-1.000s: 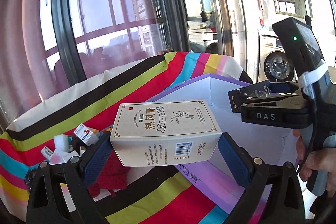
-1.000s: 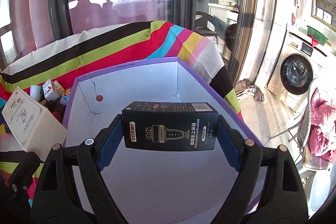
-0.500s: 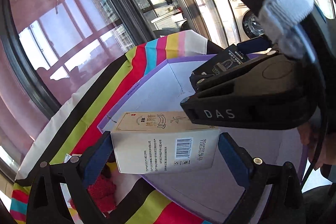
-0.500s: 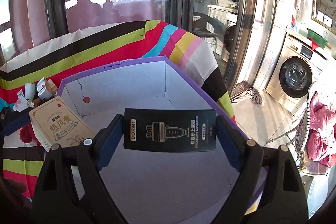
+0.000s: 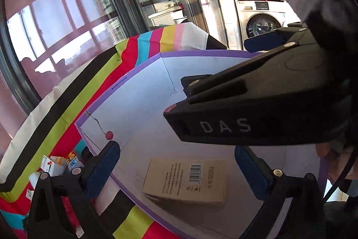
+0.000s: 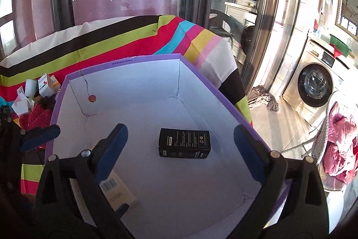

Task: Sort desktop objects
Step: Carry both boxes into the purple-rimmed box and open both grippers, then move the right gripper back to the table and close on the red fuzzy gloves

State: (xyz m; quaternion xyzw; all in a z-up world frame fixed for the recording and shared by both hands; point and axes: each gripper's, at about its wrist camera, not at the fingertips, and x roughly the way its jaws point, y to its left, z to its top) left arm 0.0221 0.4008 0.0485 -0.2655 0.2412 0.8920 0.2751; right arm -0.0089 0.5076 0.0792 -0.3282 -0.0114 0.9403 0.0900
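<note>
The tan cardboard box (image 5: 184, 181) lies flat on the floor of the purple-rimmed white carton (image 5: 143, 64), below the left gripper (image 5: 176, 169), whose fingers are spread and empty. The black rectangular box (image 6: 184, 146) rests likewise beneath the released right gripper (image 6: 180, 149).

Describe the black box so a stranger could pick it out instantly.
Find the big purple-rimmed bin with white walls sitting on the striped tablecloth. On its floor lie two cartons; the black box lies flat toward the middle-right. Unlike the tan barcode carton near the left corner, it is dark with pale print.
</note>
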